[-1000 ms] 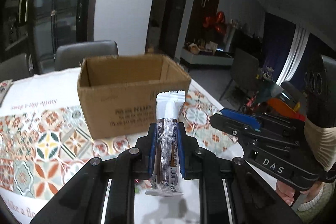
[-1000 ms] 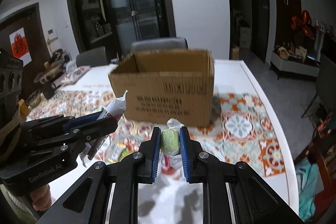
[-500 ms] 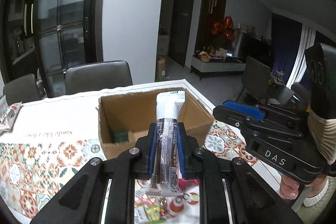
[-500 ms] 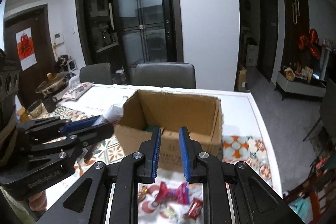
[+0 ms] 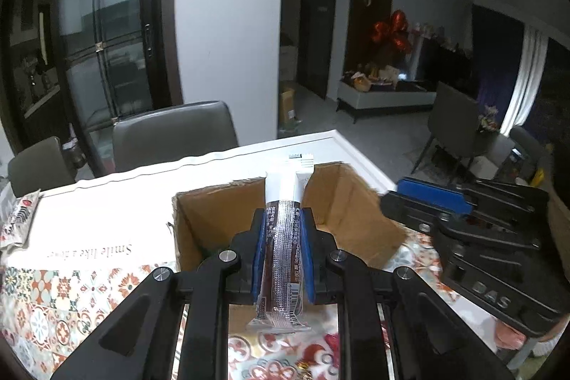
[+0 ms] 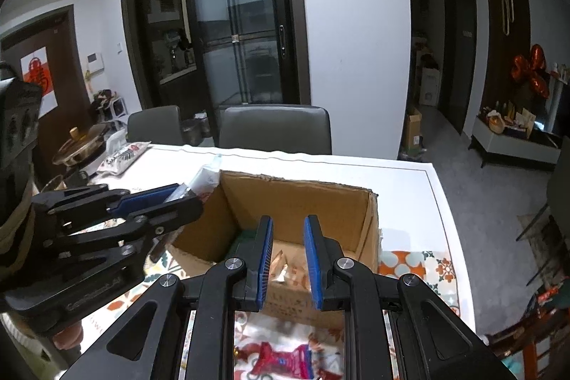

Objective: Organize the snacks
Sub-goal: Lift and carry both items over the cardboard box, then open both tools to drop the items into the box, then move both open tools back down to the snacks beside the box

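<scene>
The left wrist view is giving us the snack bar (image 5: pixel 284 248) up close, standing lengthwise between the blue pads of the left tool (image 5: pixel 282 259), which is clamping tight on it, the white end poking out over the cardboard box (image 5: pixel 351 202). From the right wrist view that bar is barely showing, just a sliver of wrapper by the left tool's pads. What that view is offering instead is a look down into the box (image 6: pixel 295 198): something dark green is lying against the near left inside, and a couple of small wrapped sweets (image 6: pixel 283 267) are sitting on the box floor. The right tool (image 6: pixel 288 259) is hanging over the box's near wall, its pads drawn in as narrow as they go, and they are gripping nothing. A red candy packet (image 6: pixel 281 360) is lying on the patterned cloth of the bench (image 6: pixel 402 173), just in front of the box. A flat snack bag (image 5: pixel 17 218) is resting at the bench's far left.
</scene>
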A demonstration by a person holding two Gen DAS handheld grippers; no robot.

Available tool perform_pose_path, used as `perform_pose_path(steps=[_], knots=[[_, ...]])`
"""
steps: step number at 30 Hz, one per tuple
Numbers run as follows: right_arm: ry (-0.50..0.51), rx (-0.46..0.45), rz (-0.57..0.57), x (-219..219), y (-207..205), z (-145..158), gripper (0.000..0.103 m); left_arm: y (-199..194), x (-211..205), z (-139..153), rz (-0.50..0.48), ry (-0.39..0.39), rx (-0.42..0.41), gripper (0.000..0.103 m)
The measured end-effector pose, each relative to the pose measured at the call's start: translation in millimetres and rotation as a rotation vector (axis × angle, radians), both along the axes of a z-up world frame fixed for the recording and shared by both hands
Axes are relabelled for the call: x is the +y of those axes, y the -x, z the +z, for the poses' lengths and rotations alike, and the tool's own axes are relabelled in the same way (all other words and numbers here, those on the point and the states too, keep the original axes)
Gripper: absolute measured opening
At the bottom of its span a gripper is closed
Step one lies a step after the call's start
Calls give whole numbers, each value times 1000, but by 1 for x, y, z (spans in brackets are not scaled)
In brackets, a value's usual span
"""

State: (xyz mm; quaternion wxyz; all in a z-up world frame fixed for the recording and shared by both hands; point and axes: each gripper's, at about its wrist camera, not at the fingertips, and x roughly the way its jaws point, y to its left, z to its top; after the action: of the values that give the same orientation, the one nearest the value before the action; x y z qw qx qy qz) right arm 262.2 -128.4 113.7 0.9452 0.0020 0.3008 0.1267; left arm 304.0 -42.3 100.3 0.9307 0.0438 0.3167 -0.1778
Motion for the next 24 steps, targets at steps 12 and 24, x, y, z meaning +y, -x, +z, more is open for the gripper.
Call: perform_pose_path(steps=[12, 24], knots=[[-26, 60, -1, -6, -13, -23, 20, -1, 0, -16, 89, -76, -18, 45], [-29, 67, 71, 6, 43, -44, 35, 77, 11, -28, 82, -96, -66, 48]])
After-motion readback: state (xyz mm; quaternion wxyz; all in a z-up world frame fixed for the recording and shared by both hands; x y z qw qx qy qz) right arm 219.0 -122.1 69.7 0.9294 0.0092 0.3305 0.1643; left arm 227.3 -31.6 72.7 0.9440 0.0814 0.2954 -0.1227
